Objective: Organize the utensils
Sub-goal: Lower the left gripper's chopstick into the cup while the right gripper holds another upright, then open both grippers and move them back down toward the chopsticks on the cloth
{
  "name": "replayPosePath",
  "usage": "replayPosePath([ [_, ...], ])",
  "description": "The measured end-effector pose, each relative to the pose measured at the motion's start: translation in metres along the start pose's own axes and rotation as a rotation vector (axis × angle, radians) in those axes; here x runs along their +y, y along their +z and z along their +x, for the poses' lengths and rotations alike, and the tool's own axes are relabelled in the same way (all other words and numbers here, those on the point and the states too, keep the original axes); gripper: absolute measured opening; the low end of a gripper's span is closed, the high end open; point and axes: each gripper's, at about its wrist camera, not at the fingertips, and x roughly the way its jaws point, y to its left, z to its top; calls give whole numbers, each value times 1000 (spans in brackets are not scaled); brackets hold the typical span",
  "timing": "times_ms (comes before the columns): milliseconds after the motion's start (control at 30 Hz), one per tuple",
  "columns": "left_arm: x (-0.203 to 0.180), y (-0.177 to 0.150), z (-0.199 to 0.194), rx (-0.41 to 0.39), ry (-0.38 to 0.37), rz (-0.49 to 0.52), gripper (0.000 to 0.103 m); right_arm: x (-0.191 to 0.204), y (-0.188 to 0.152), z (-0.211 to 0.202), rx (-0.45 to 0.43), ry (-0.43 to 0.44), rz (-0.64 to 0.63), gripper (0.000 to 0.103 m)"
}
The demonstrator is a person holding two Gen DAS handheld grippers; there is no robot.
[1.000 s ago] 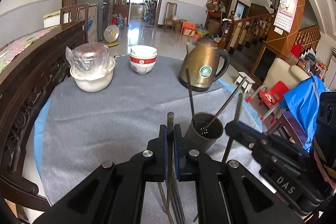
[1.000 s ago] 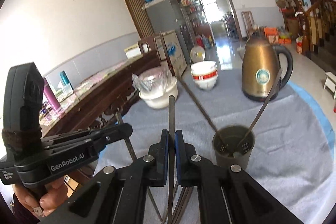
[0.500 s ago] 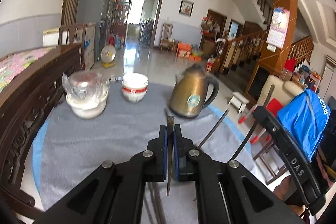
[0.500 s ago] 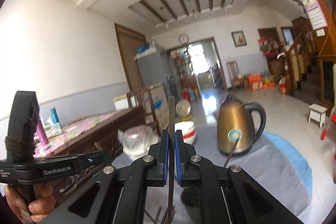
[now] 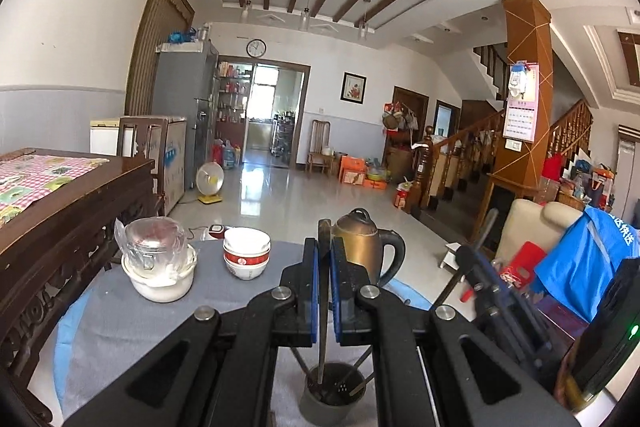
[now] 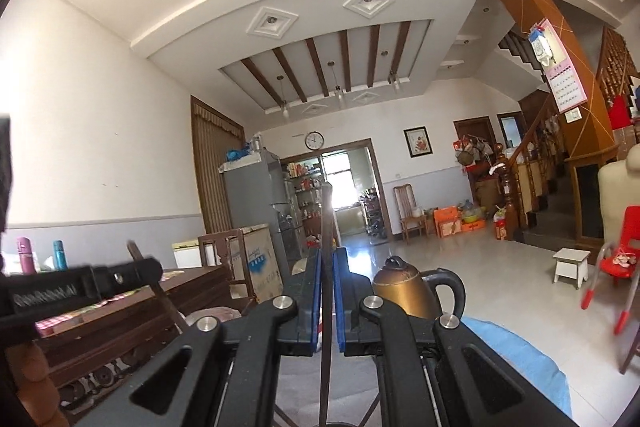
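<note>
Above the table's near edge (image 5: pixel 120 323), the left gripper (image 5: pixel 324 287) and the right gripper (image 6: pixel 325 301) are each pinching one upright utensil, aiming it into the holder cup (image 5: pixel 334 401).

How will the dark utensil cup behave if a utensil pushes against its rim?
The utensil cup looks narrow and fairly tall, so it may tip. Long utensils lean out of it, probably raising its balance point. The grey cloth beneath likely limits sliding.

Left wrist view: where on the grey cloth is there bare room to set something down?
Bare cloth lies in front of the covered white bowl and stacked bowls, towards the left edge. It is crowded around the utensil cup under the tongs, with the kettle behind.
</note>
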Motion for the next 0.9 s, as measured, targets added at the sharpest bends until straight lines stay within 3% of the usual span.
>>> replayPosePath([
  [100, -5, -11, 17, 26, 19, -4, 6, -2, -12, 15, 48, -19, 6, 6],
  [333, 10, -52, 54, 170, 50, -51, 6, -22, -35, 29, 177, -20, 59, 6],
  [600, 31, -75, 55, 274, 68, -77, 7, -52, -48, 24, 301, 32, 179, 10],
  [633, 33, -77, 54, 281, 70, -77, 10, -55, -48, 23, 305, 32, 187, 10],
  [733, 41, -81, 49, 304, 73, -85, 46, -59, -49, 20, 338, 39, 208, 11],
  [900, 55, -93, 31, 317, 125, -60, 61, -64, -52, 4, 360, 72, 260, 11],
])
